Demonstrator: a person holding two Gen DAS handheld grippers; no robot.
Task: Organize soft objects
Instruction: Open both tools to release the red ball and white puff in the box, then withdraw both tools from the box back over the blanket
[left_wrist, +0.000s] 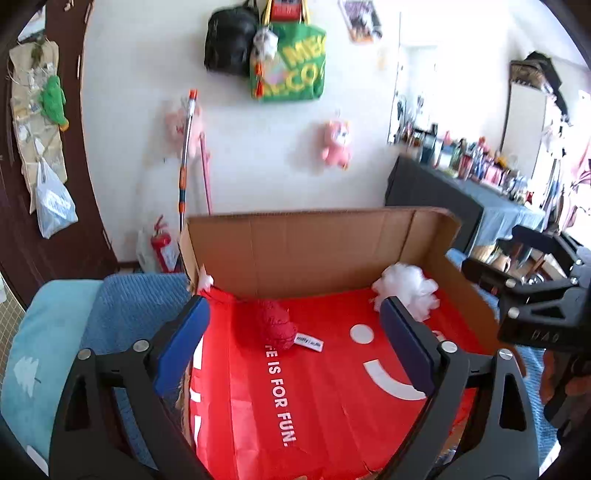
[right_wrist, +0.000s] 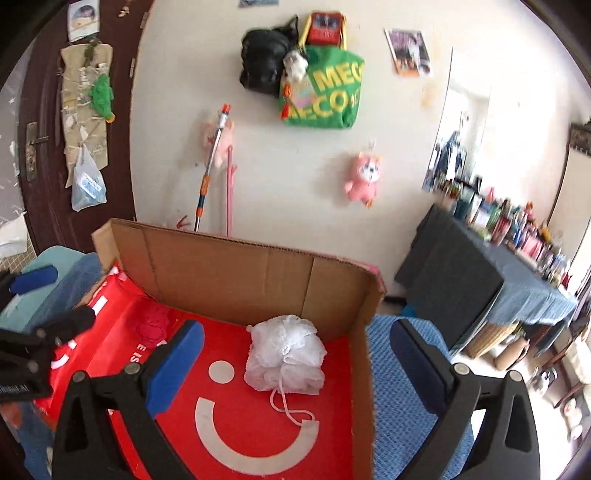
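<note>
from my left wrist camera, my left gripper (left_wrist: 295, 328) hangs with its jaws spread wide and nothing between them; the pads (left_wrist: 183, 343) are flat blue foam on black plastic arms. below it sits a cardboard box (left_wrist: 314, 243), plain brown corrugated board with creased upright walls, its floor lined with a glossy red sheet (left_wrist: 325, 398) printed in white letters and a smiley face. a small red knitted soft toy (left_wrist: 275, 325), lumpy and nearly the colour of the sheet, lies toward the far left of the floor with a white tag beside it. a fluffy white mesh pouf (left_wrist: 404, 286) sits in the far right corner against the wall. the box rests on a blue ribbed blanket (left_wrist: 125, 310), with a pale teal cushion (left_wrist: 40, 347) to its left. my right gripper (left_wrist: 535, 291) shows at the right edge as black plastic.

from my right wrist camera, my right gripper (right_wrist: 297, 354) is likewise released and wide, straddling the box's right wall (right_wrist: 364, 369): the left pad over the red sheet (right_wrist: 240, 435), the right pad over a blue waffle-textured cloth (right_wrist: 402, 391) outside. the white pouf (right_wrist: 284, 350) lies on the floor between my fingers, gathered and frilly, a pinkish cord looping toward me. the red toy (right_wrist: 153, 325) sits farther left, blurred. on the far wall hangs a pink plush (right_wrist: 364, 177).
</note>
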